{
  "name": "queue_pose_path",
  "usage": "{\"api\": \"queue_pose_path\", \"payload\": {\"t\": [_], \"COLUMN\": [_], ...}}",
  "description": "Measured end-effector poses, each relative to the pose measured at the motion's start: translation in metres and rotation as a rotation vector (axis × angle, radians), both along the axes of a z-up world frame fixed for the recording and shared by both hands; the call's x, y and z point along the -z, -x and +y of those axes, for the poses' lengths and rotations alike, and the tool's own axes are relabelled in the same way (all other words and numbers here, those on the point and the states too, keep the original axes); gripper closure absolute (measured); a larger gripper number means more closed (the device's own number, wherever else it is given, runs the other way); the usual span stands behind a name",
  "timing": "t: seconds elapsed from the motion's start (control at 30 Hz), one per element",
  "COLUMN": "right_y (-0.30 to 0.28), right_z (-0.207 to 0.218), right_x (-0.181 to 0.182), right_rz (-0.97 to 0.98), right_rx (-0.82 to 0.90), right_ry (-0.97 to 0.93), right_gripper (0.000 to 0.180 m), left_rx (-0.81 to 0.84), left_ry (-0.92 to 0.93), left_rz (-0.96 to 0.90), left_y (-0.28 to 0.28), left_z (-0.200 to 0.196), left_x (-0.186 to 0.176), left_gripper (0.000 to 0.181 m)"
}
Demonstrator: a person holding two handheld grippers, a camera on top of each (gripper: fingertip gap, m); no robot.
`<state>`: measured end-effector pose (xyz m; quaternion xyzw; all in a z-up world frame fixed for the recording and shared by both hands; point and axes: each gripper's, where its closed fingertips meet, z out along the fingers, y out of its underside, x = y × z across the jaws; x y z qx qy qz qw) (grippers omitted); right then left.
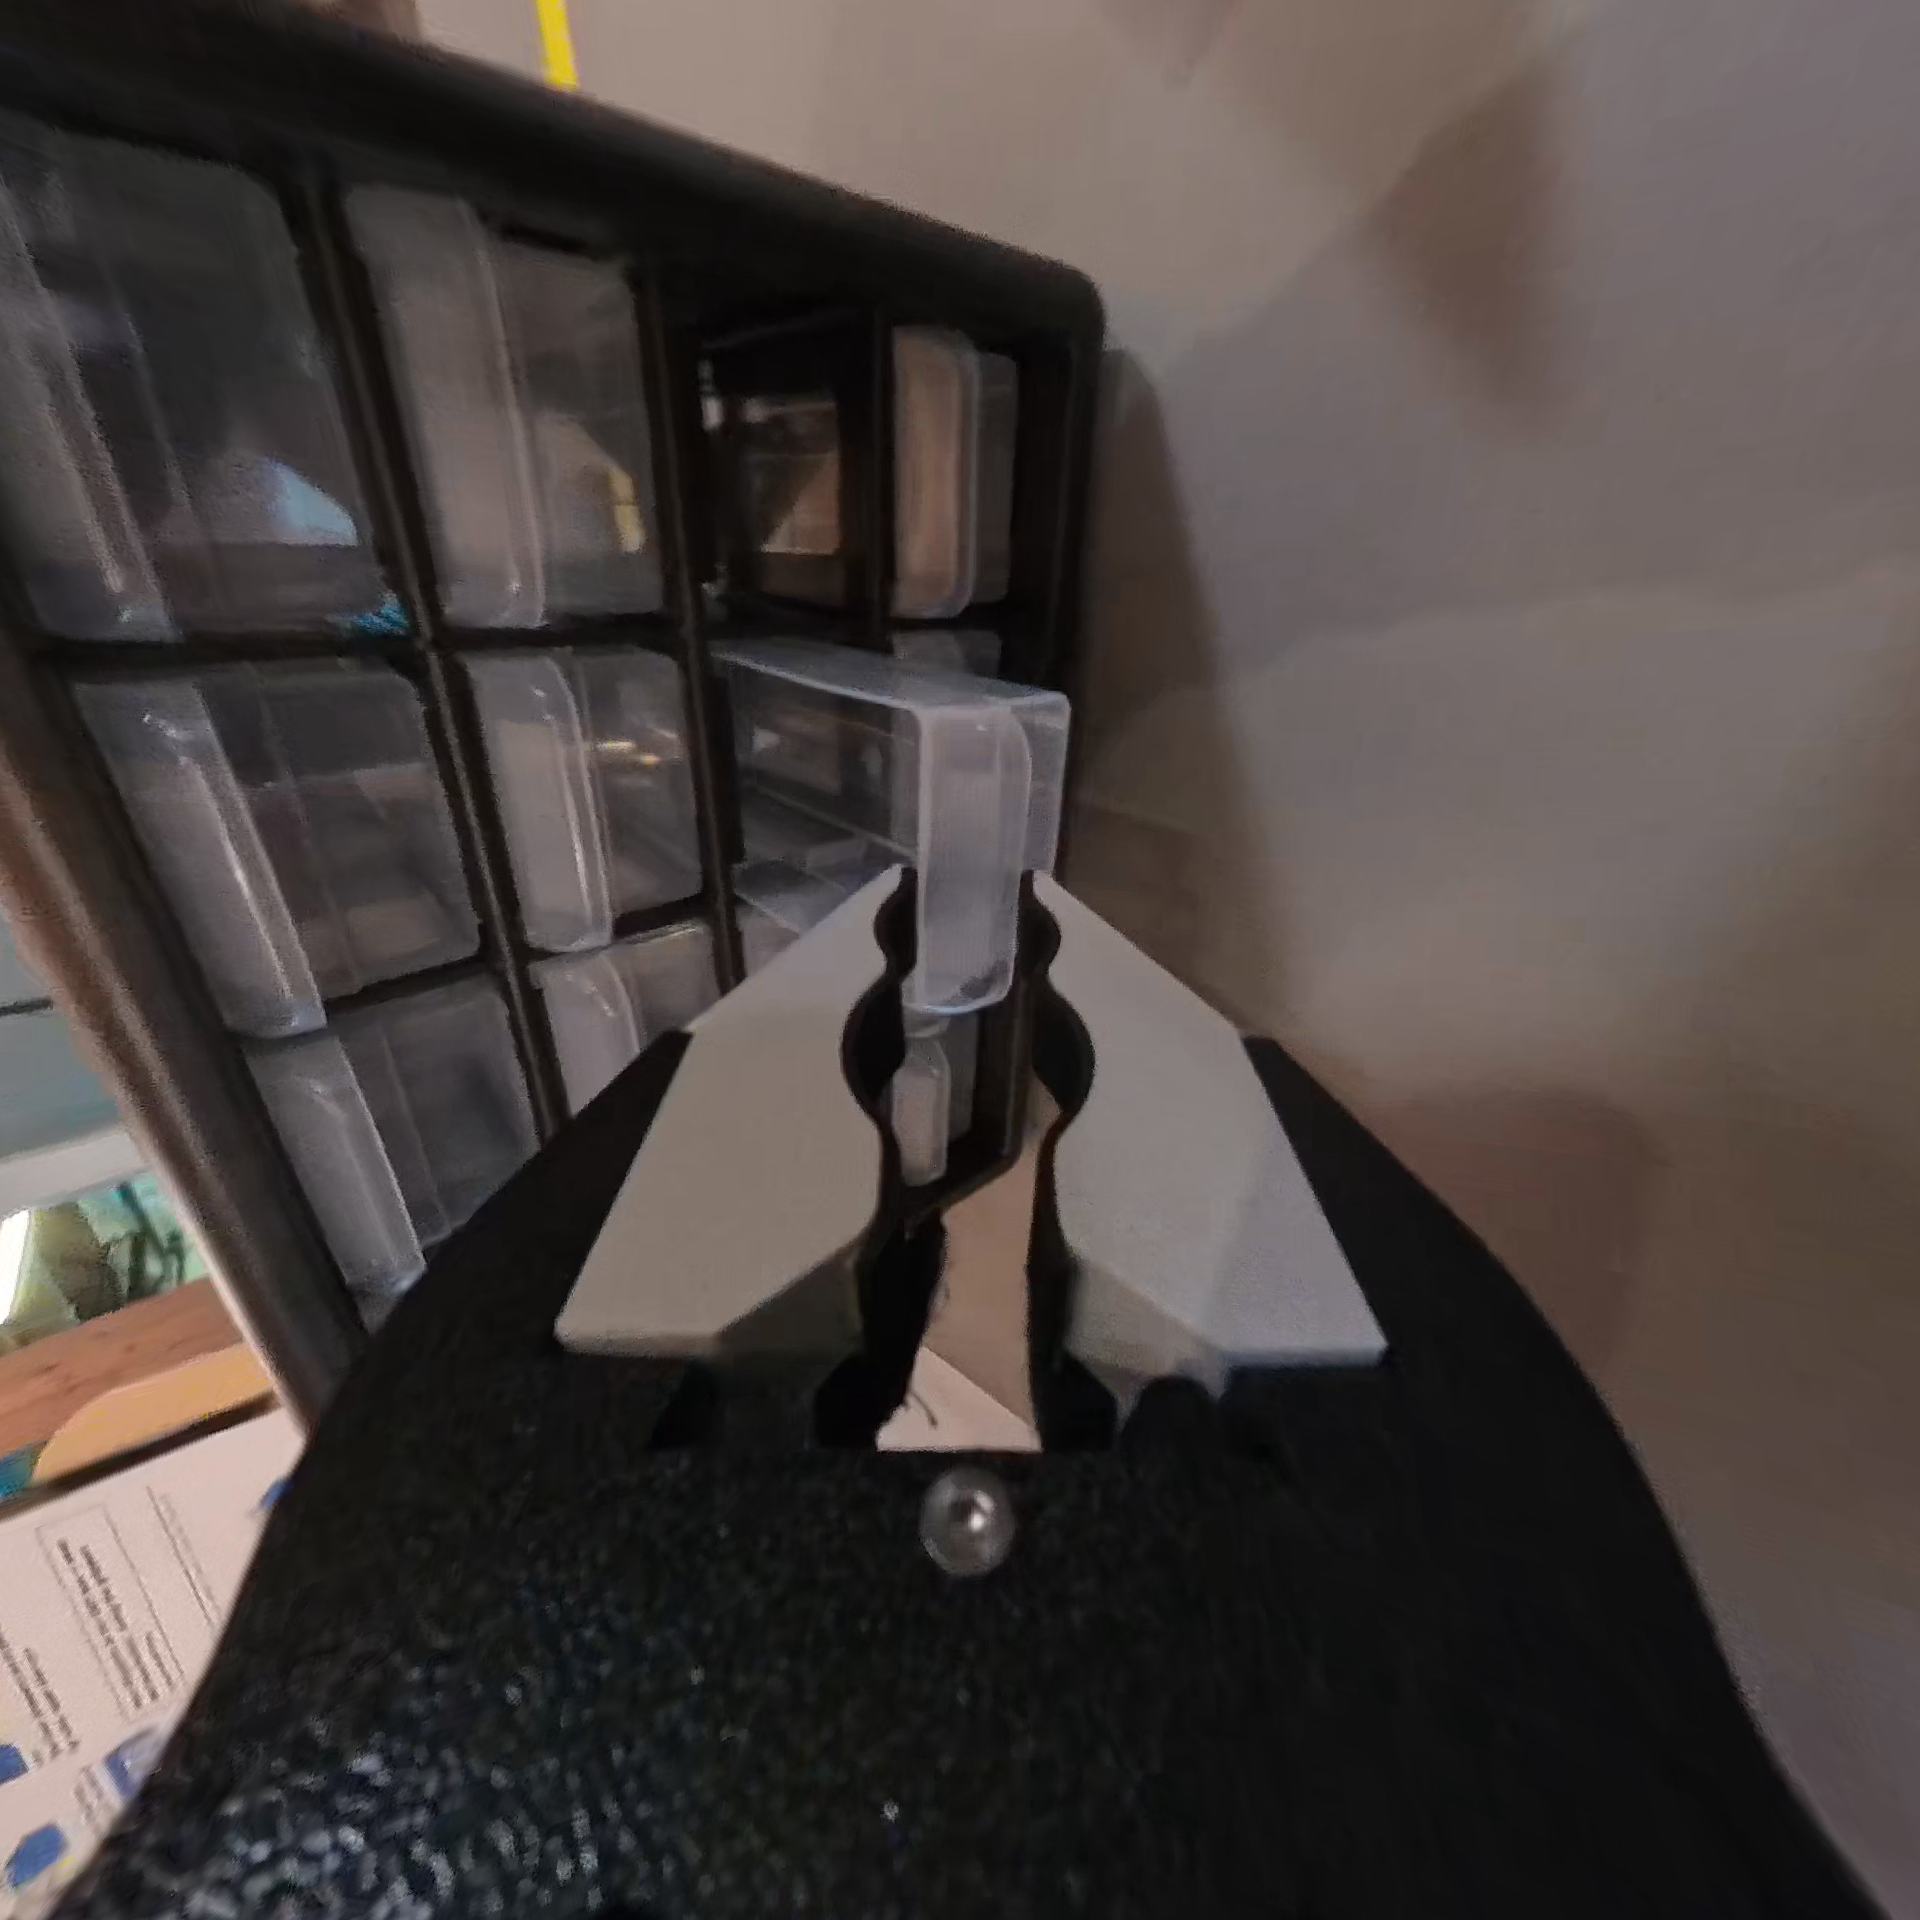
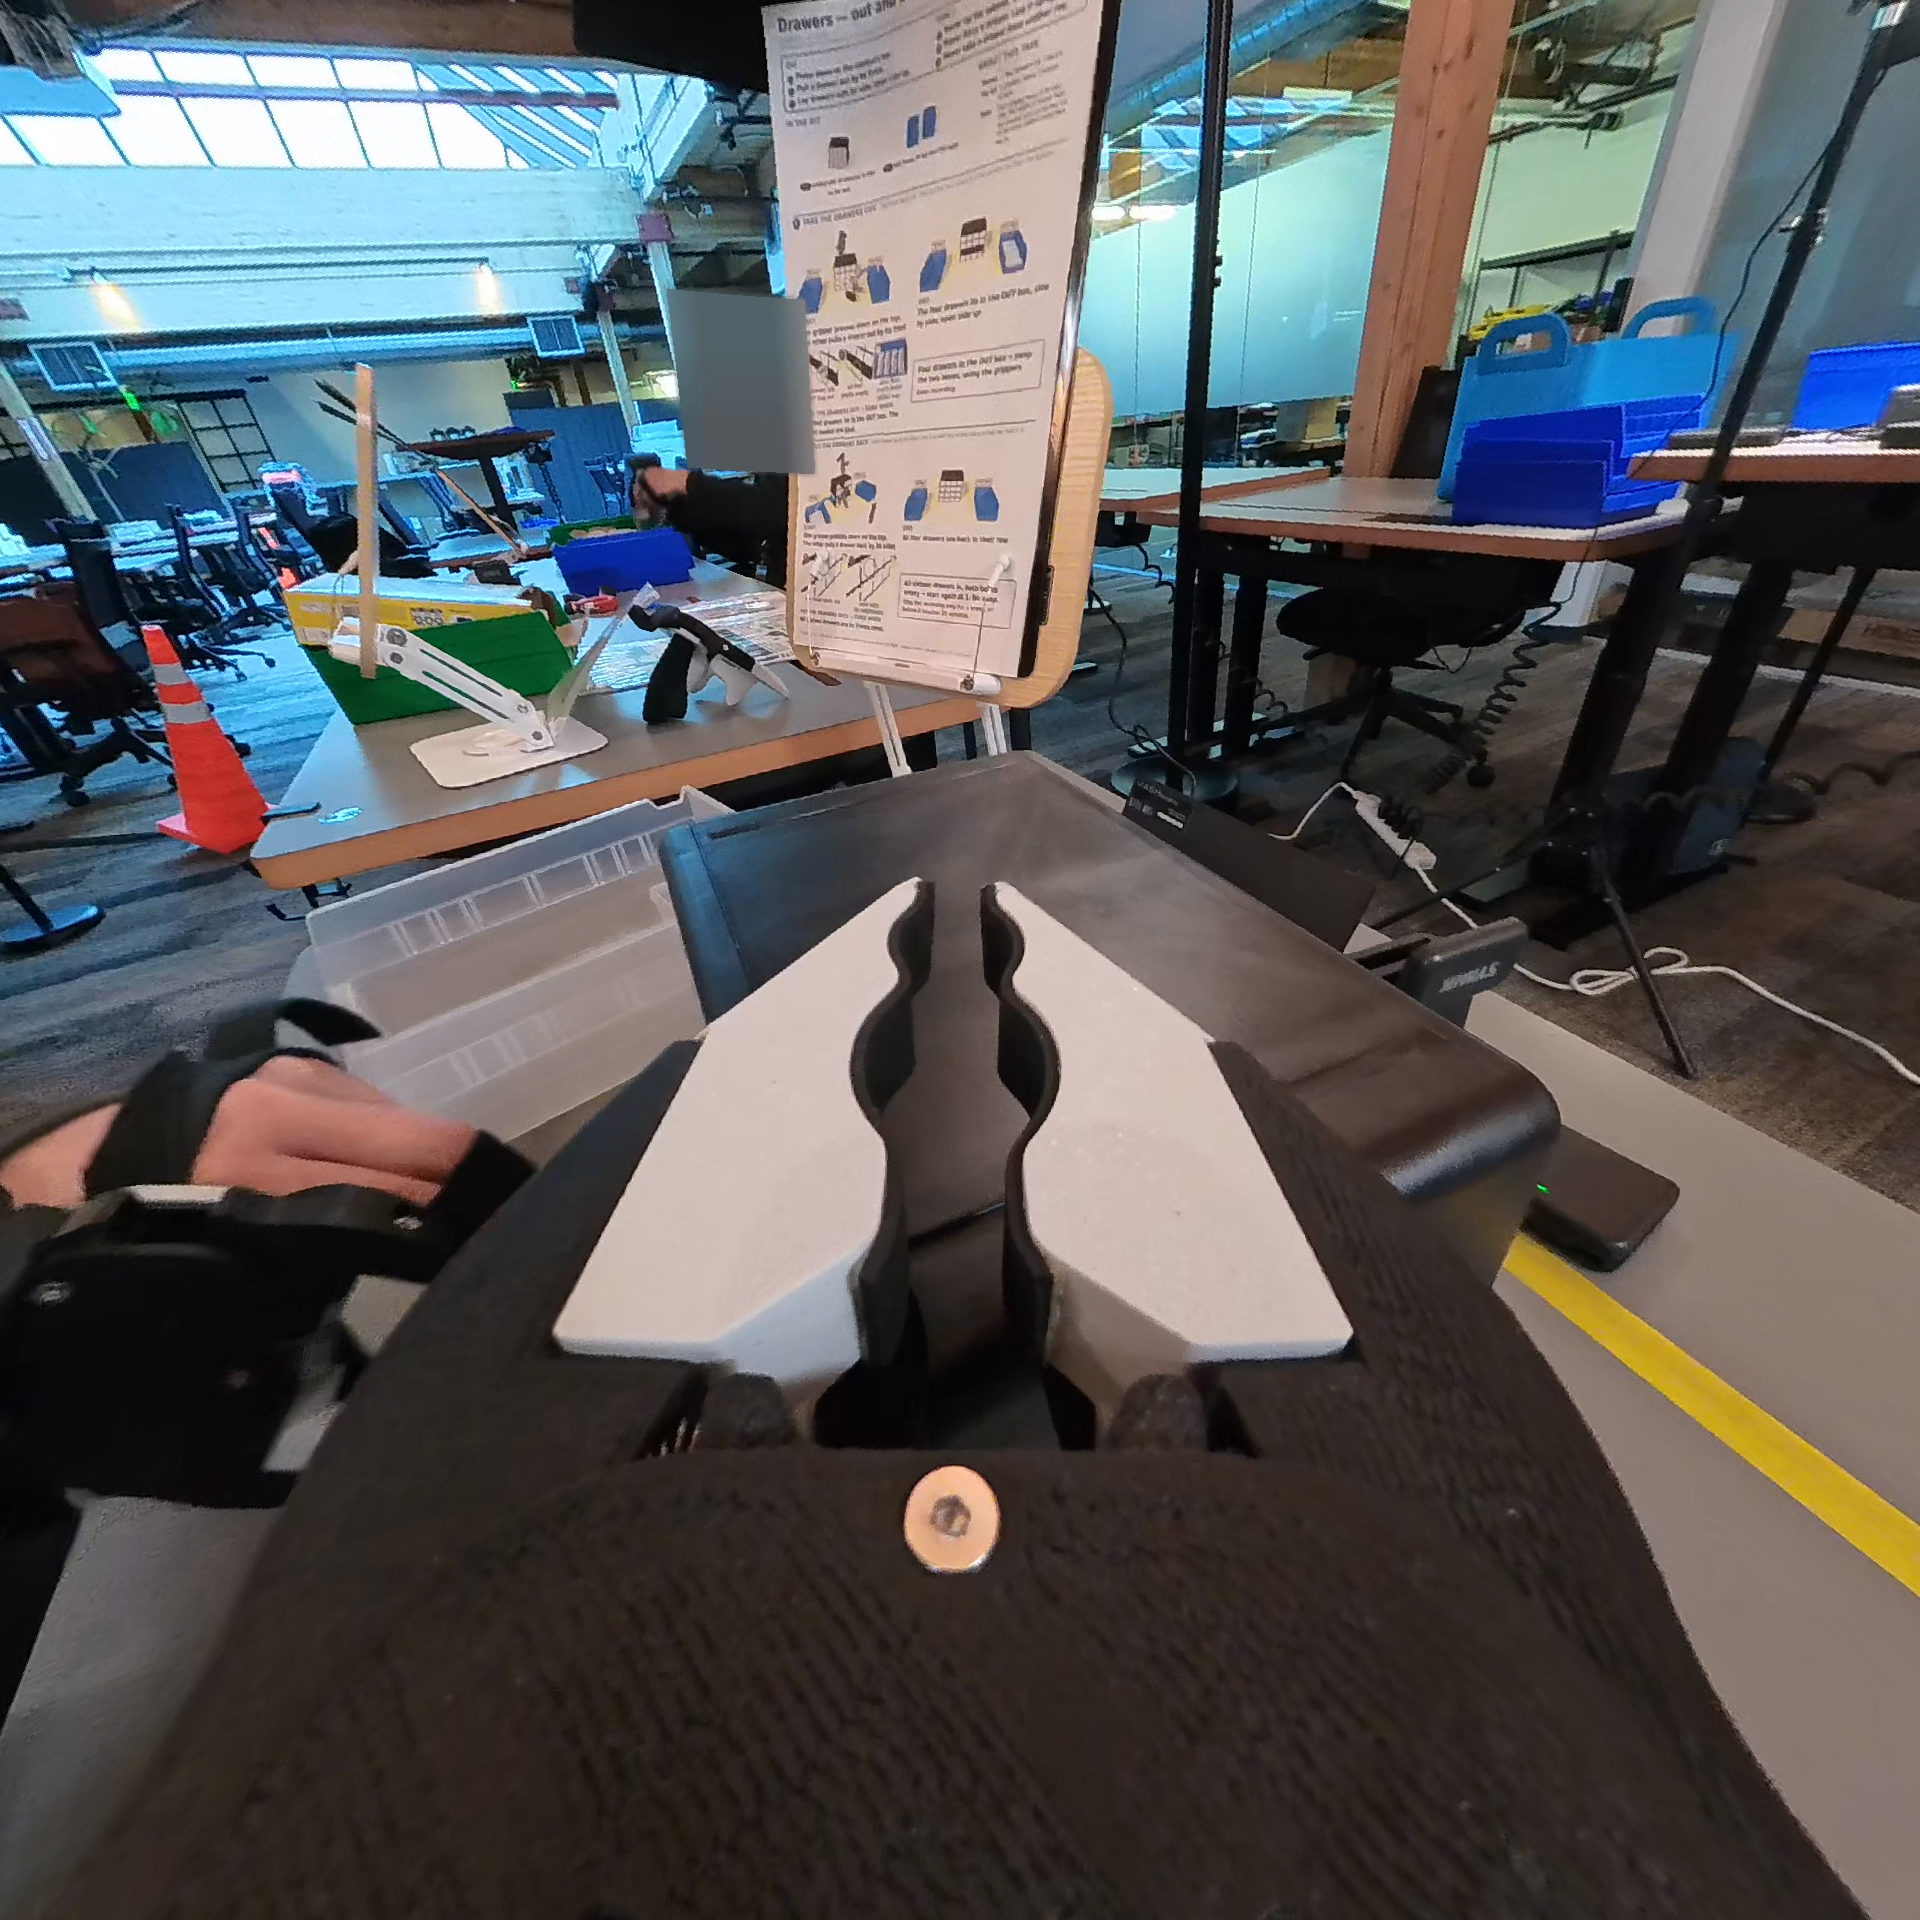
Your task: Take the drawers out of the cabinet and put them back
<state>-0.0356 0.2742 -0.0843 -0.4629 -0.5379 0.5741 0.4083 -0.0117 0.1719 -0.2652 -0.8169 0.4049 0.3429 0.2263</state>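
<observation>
clear drawer [image 1: 894, 758] part-way out of its slot in the black cabinet [image 1: 644, 260], third column, second row as the tilted left wrist view frames it, tab handle [image 1: 961, 894] hanging down off the front. pinched on that tab: left gripper [image 1: 961, 883], jaws closed on either side of the frosted plastic, drawer body projecting toward the camera and well clear of the neighbouring fronts. directly above, one slot dark and without a drawer front; the other drawers seated flush, contents blurred.

on top of the cabinet, right gripper [image 2: 956, 894], jaws nearly together with only a narrow gap and nothing between them — pressed flat on the black lid [image 2: 1039, 842], apparently to brace it. just left, a hand [image 2: 312, 1143] on the other tool; behind, a clear plastic bin [image 2: 499, 935]; beyond that an upright instruction sheet [image 2: 925, 343], and a yellow line [image 2: 1714, 1392] along the grey tabletop.

step in hand, by judgement: one drawer in transit through its slot — whether coming out or going back cannot be told from these views alone. next move calls for a straight, level travel along the slot's line, grip kept firm on the thin tab, cabinet held steady from above so it does not slide or tip.
</observation>
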Motion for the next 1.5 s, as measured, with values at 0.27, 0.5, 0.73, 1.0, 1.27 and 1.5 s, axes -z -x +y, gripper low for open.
{"api": "queue_pose_path", "payload": {"t": [0.27,0.5,0.73,1.0,1.27,1.5], "right_y": [-0.001,-0.002,0.006,0.014,0.017,0.018], "right_z": [-0.002,-0.007,-0.016,-0.008,-0.007,-0.005], "right_x": [-0.002,-0.006,-0.003,0.006,0.006,0.005], "right_rz": [0.011,0.027,-0.006,-0.047,-0.043,-0.036], "right_rx": [-0.012,-0.031,-0.032,0.015,0.033,0.039], "right_ry": [0.007,0.021,-0.014,-0.035,-0.023,0.006], "right_gripper": [0.172,0.172,0.172,0.172,0.172,0.172], "left_rx": [0.088,0.019,-0.067,-0.085,-0.503,-0.629], "left_ry": [-0.306,-0.210,-0.202,-0.440,-0.380,-0.064], "left_rz": [-0.340,-0.574,-0.673,-0.683,-0.383,-0.418], "left_y": [-0.033,-0.030,-0.015,0.006,0.249,0.348], "left_z": [-0.002,-0.003,0.029,-0.068,-0.199,-0.218], "left_x": [-0.021,0.022,0.031,-0.051,-0.041,0.049], "left_gripper": [0.116,0.114,0.087,0.098,0.106,0.101]}}
